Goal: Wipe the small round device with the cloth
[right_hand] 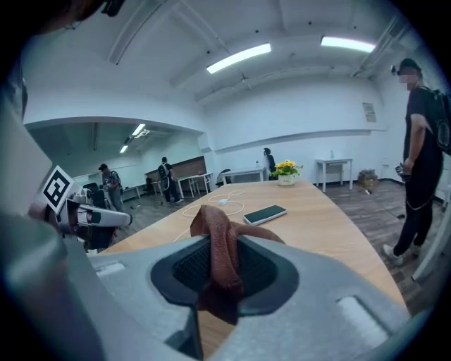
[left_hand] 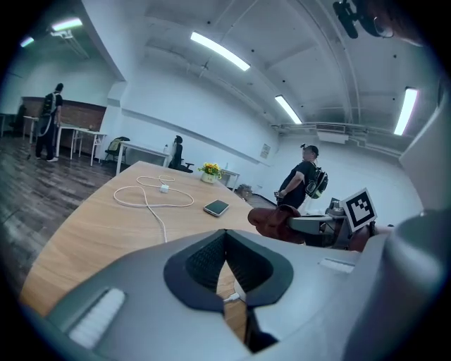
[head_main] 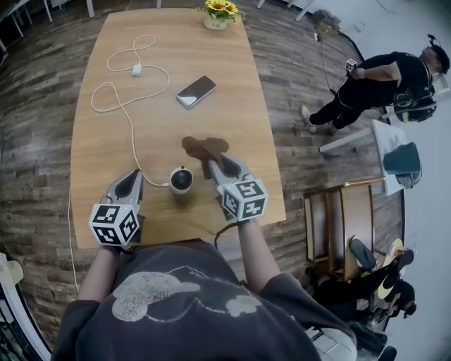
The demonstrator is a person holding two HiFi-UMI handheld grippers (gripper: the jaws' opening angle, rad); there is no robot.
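The small round device (head_main: pixel 181 179), white with a dark top, sits on the wooden table (head_main: pixel 239 92) near its front edge, with a white cable plugged into its left side. My right gripper (head_main: pixel 215 167) is just right of the device and shut on the brown cloth (head_main: pixel 203 147), which trails onto the table behind it. In the right gripper view the cloth (right_hand: pixel 215 236) hangs pinched between the jaws of the right gripper (right_hand: pixel 224 247). My left gripper (head_main: pixel 131 180) rests left of the device, apart from it. Its jaws meet with nothing held in the left gripper (left_hand: pixel 225 236) view.
A phone (head_main: pixel 196 91) lies mid-table, a looped white cable with a charger (head_main: pixel 136 69) lies at the far left, and a flower pot (head_main: pixel 215 14) stands at the far end. A person (head_main: pixel 373 84) stands to the right of the table, beside a wooden stand (head_main: pixel 345 218).
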